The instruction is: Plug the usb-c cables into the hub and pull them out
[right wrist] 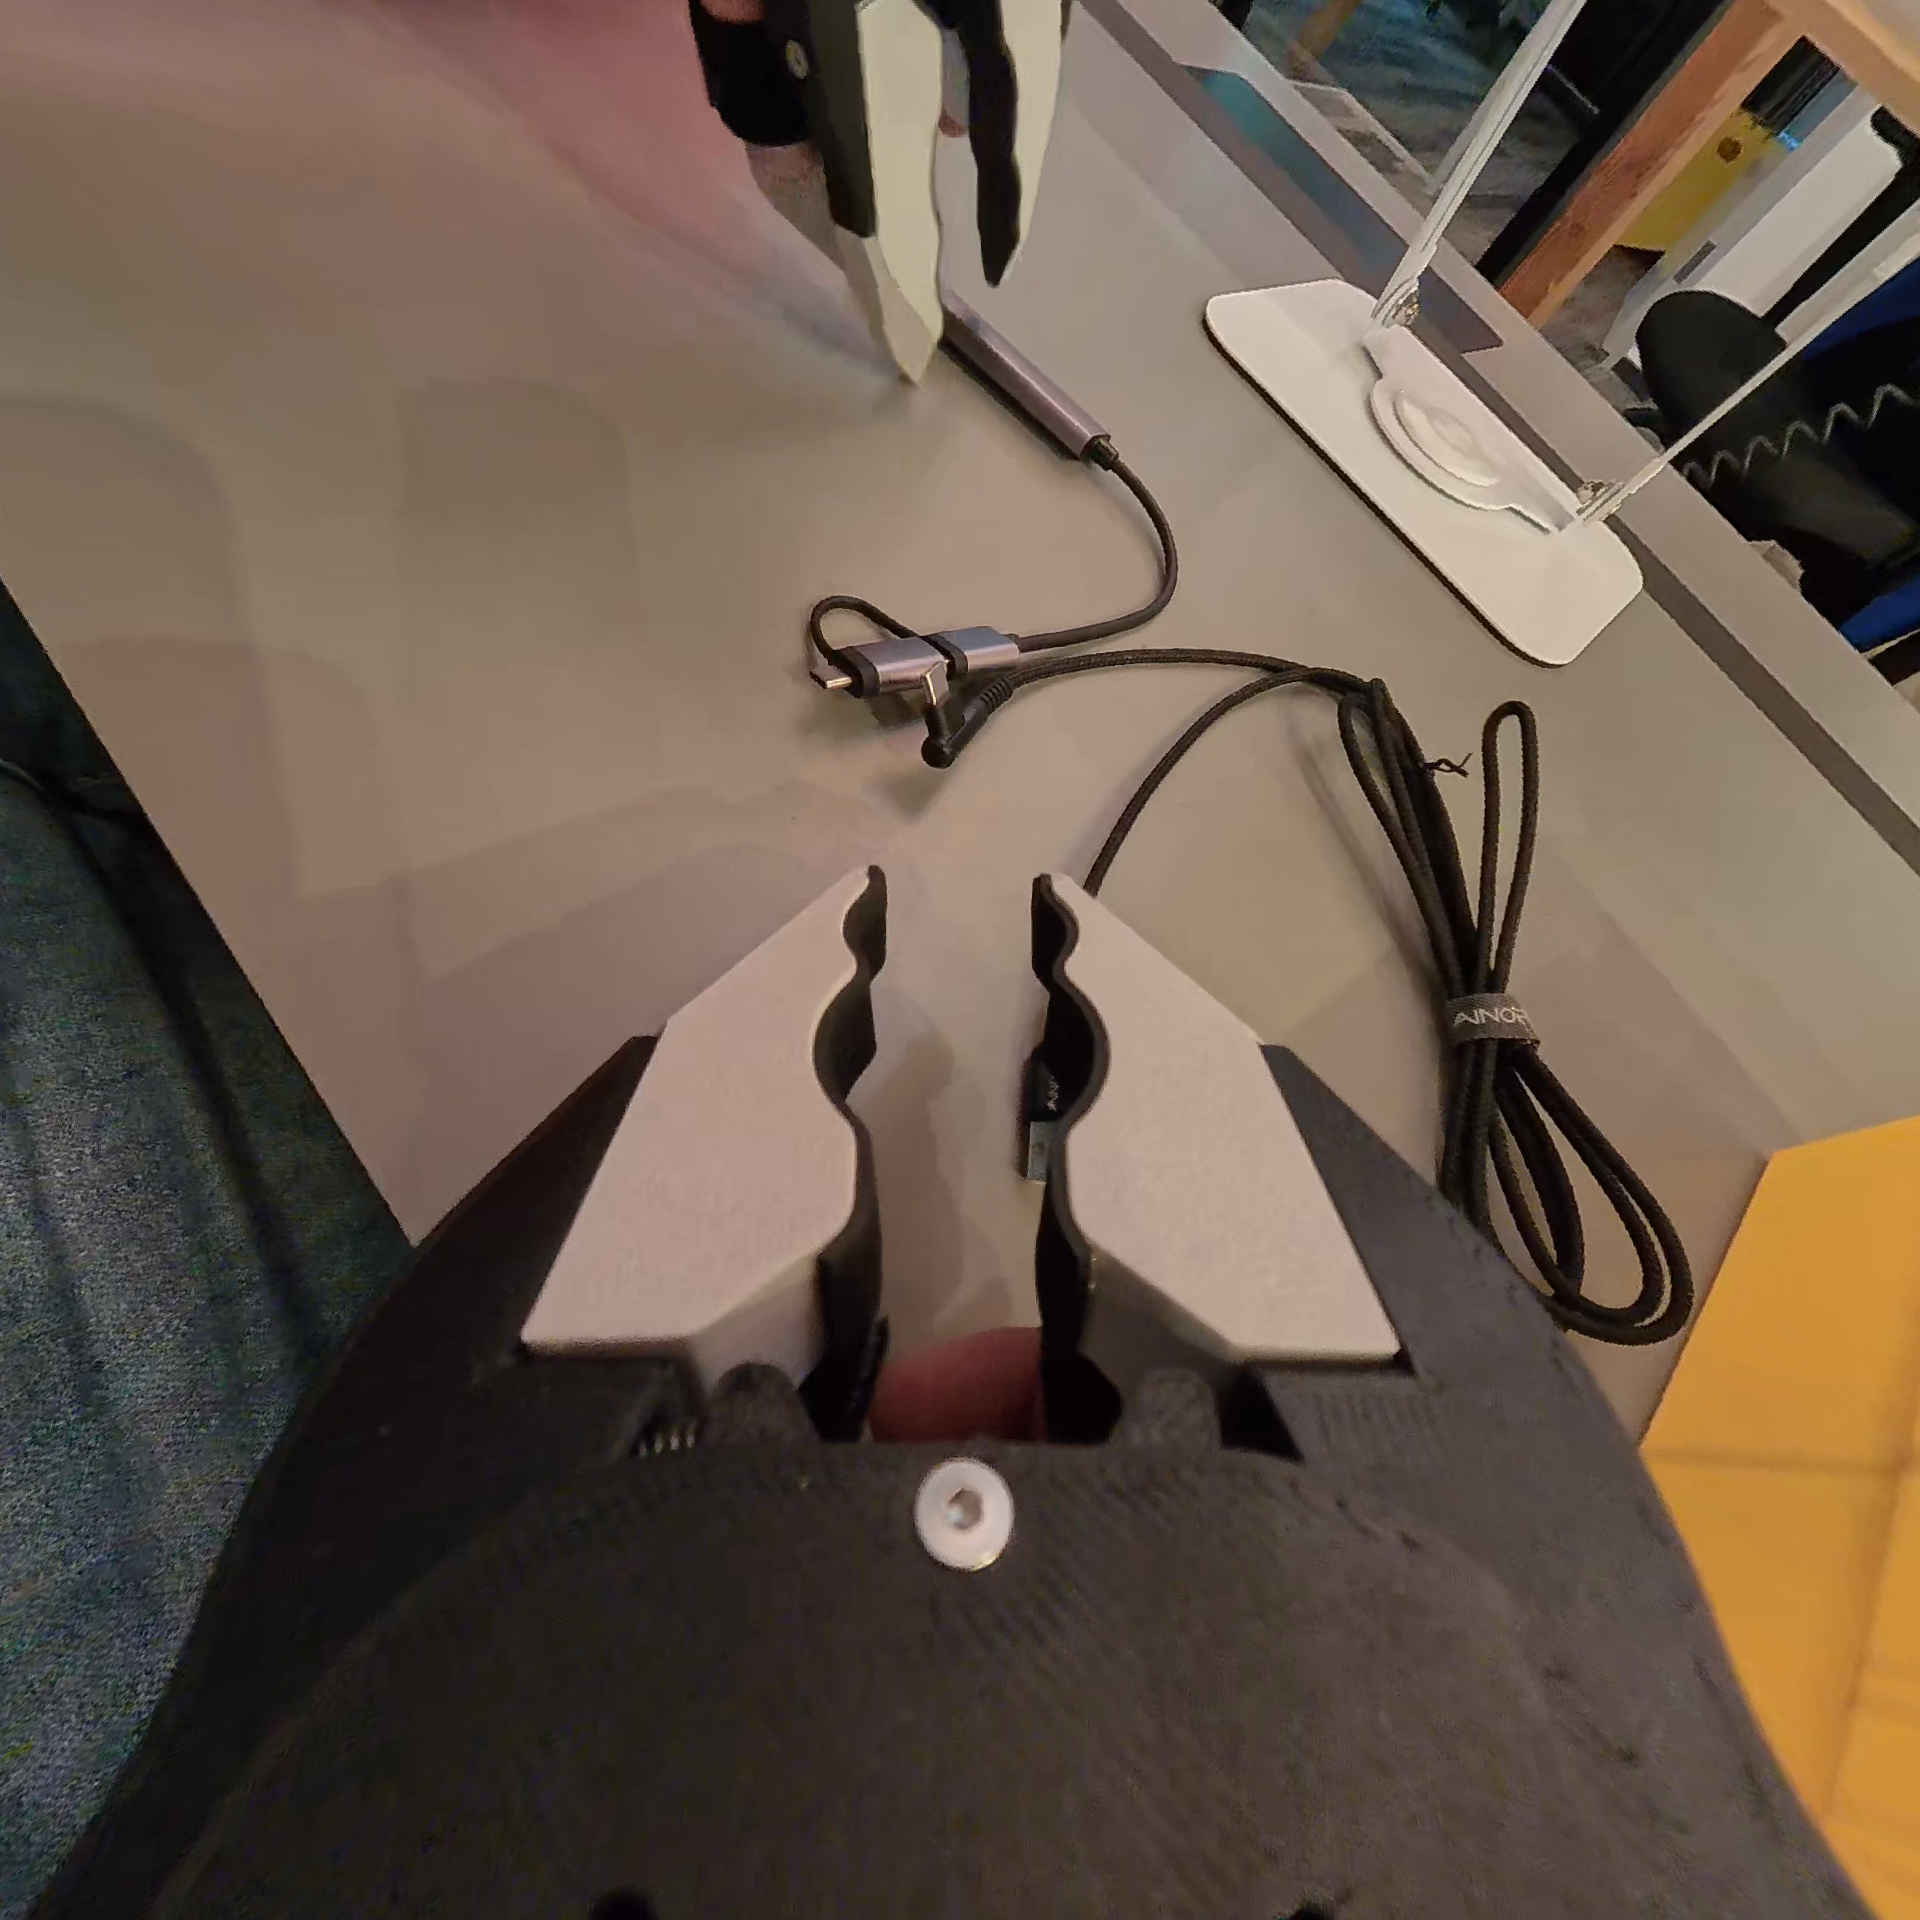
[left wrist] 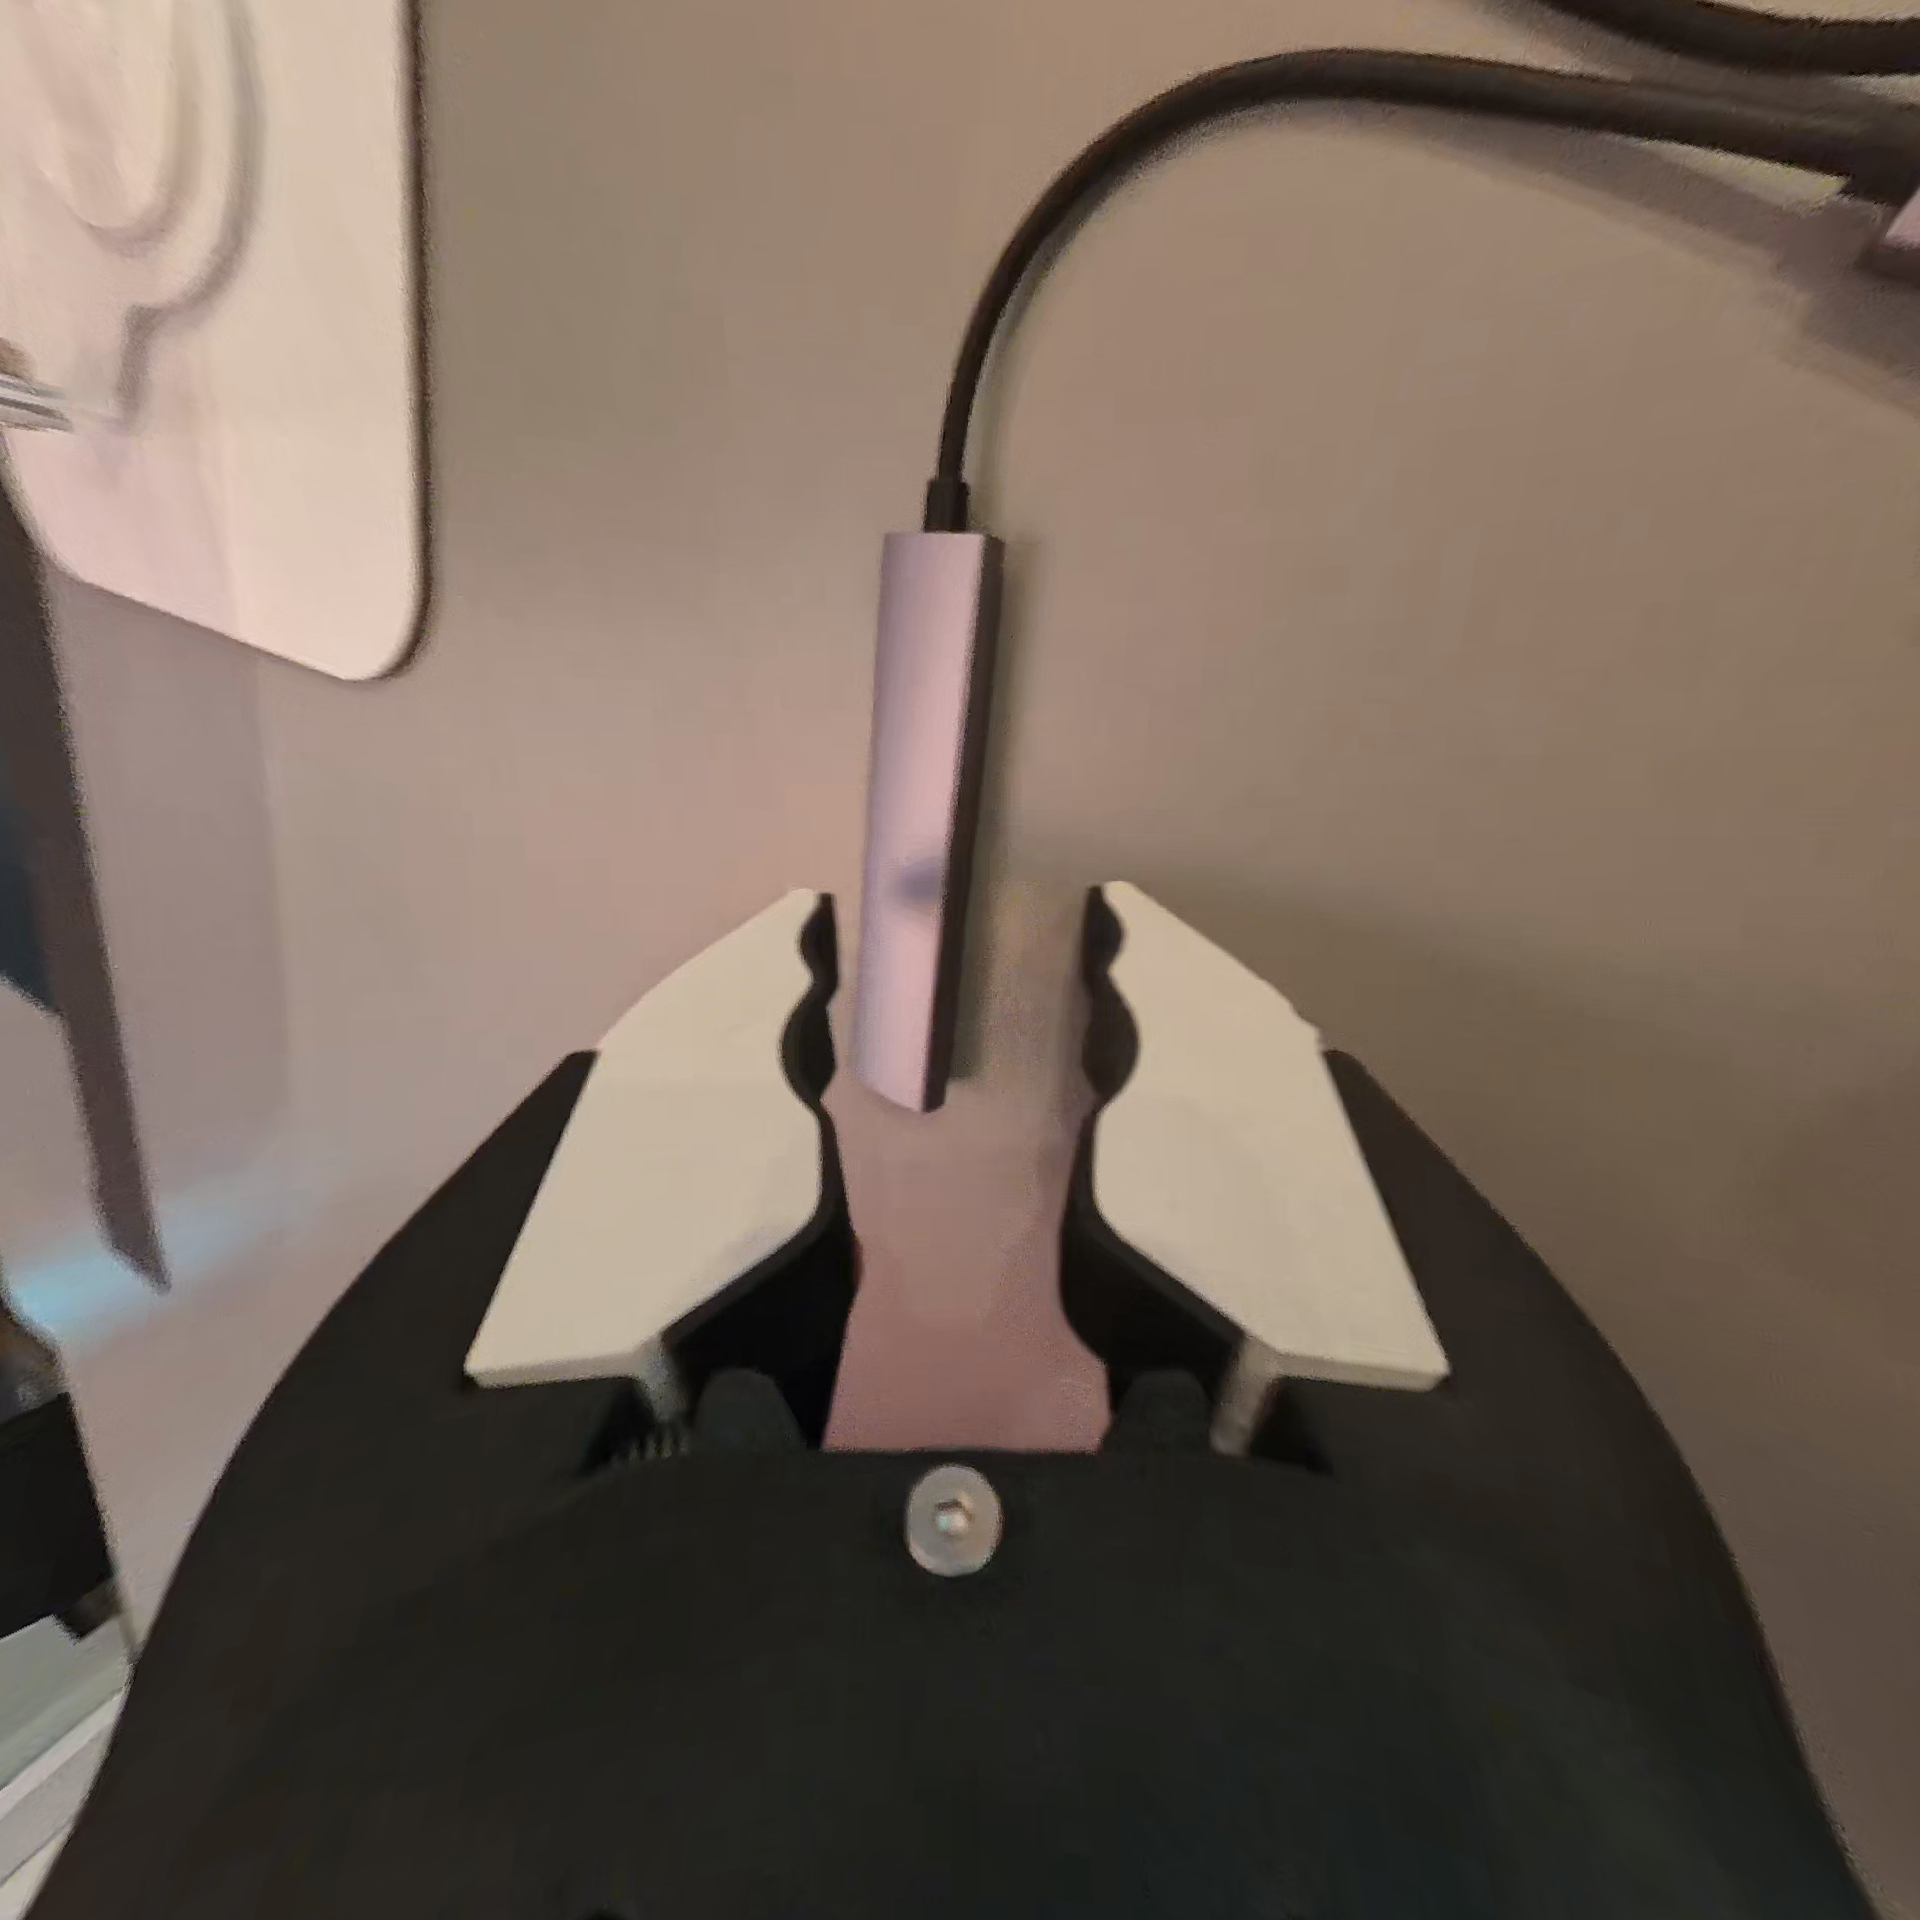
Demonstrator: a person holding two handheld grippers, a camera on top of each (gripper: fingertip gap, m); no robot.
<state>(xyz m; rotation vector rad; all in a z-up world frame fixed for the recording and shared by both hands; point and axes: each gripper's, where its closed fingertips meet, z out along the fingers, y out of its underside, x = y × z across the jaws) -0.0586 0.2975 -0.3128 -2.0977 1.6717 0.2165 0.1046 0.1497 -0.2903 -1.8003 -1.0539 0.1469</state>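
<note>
The hub (left wrist: 925, 790) is a slim grey metal bar lying flat on the grey table. Its black cable (left wrist: 997, 312) leaves the far end and curves right. My left gripper (left wrist: 956, 899) is open with its jaws on either side of the hub's near end, the left jaw closer. In the right wrist view the left gripper (right wrist: 956, 317) stands over the hub (right wrist: 1029, 384). The hub cable ends in grey plugs (right wrist: 894, 670), with a black cable plug (right wrist: 956, 738) beside them. My right gripper (right wrist: 958, 881) is open above the table; a USB plug (right wrist: 1039, 1132) lies just inside its right finger.
A bundled black braided cable (right wrist: 1486, 1039) lies to the right of my right gripper. A white stand base (right wrist: 1455, 499) sits at the table's far right edge and also shows in the left wrist view (left wrist: 260, 312). A yellow object (right wrist: 1818, 1455) is at the lower right. The tips of one gripper are about 20 centimeters away from the tips of the other. Between my right fingertips and the USB plug (right wrist: 1039, 1132) there is roughly 5 centimeters.
</note>
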